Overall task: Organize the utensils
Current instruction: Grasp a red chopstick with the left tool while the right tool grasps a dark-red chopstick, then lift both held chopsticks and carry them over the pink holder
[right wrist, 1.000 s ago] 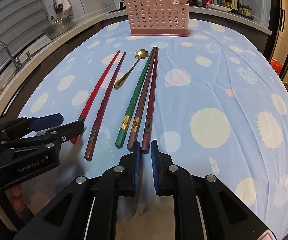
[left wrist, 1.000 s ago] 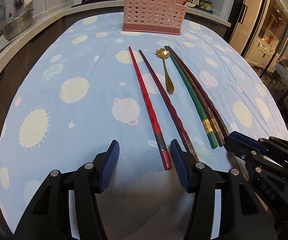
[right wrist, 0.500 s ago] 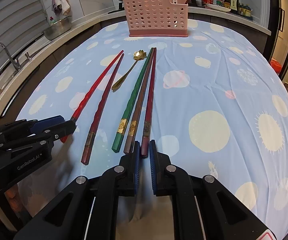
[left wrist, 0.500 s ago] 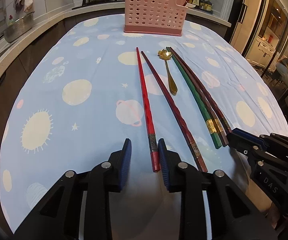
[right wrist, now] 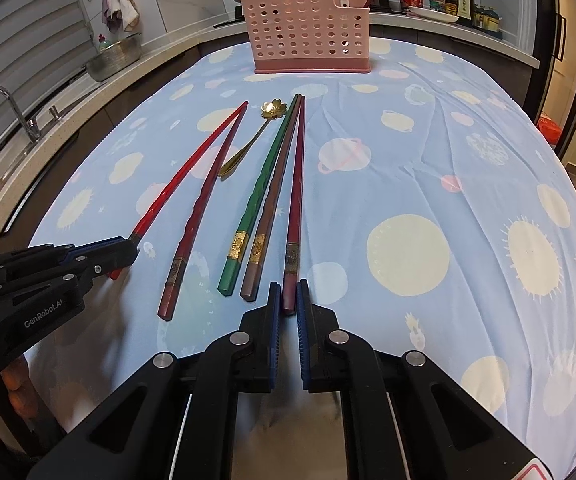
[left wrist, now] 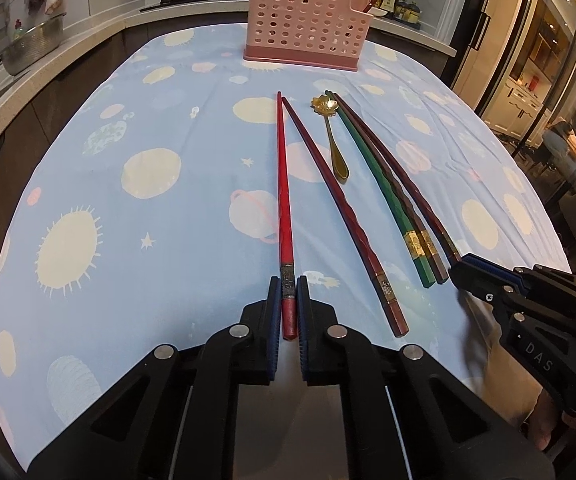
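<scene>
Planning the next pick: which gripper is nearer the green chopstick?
Right. The right gripper straddles the maroon chopstick, two sticks from the green chopstick. The left gripper straddles the bright red chopstick, farther across the row.

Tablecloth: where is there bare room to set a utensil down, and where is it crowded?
Free: the wide stretch of tablecloth right of the dark red chopstick, the stretch left of the red chopstick, and the strip before the pink holder. Crowded: the middle, where five chopsticks and the gold spoon lie, with both grippers at their near ends.
</scene>
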The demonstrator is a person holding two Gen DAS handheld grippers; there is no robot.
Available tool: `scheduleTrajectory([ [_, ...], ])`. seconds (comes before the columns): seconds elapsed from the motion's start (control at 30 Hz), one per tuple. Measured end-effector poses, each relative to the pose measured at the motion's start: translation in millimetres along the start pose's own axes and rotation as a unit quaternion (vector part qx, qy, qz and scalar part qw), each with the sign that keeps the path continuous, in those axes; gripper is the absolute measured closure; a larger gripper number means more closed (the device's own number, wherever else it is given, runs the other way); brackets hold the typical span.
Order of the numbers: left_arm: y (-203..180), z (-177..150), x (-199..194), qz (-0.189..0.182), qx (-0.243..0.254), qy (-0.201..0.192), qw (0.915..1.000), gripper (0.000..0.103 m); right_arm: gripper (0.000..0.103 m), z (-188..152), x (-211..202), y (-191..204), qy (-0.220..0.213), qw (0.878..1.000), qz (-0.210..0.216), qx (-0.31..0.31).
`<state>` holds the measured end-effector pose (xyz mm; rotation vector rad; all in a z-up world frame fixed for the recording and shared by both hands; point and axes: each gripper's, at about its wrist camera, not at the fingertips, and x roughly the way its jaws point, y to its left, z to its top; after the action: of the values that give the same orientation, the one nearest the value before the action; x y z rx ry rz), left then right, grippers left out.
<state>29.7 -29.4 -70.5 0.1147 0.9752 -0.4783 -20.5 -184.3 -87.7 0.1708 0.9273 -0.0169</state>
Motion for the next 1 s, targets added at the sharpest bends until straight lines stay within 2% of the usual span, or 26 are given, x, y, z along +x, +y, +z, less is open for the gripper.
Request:
scheduleTrajectory([
  [0.27,1,-2,-15,-0.010,-0.004,0.000,0.9999,0.096,0.096,-4,-24,-7,-0.016,1.000,-0.003,0.006],
  [0.6,7,27,-61,-0.021,-0.013,-0.062,0.9978,0.096,0.096,25,-71,-19,-0.079,0.997,0.009,0.026],
  [0.8,13,59,-86,-0.022,-0.015,-0.110,0.9936,0.096,0.096,56,-95,-32,-0.122,0.991,0.022,0.040],
  [1.0,12,95,-98,-0.014,-0.003,-0.149,0.9888,0.096,0.096,90,-112,-34,-0.165,0.986,0.013,0.027],
])
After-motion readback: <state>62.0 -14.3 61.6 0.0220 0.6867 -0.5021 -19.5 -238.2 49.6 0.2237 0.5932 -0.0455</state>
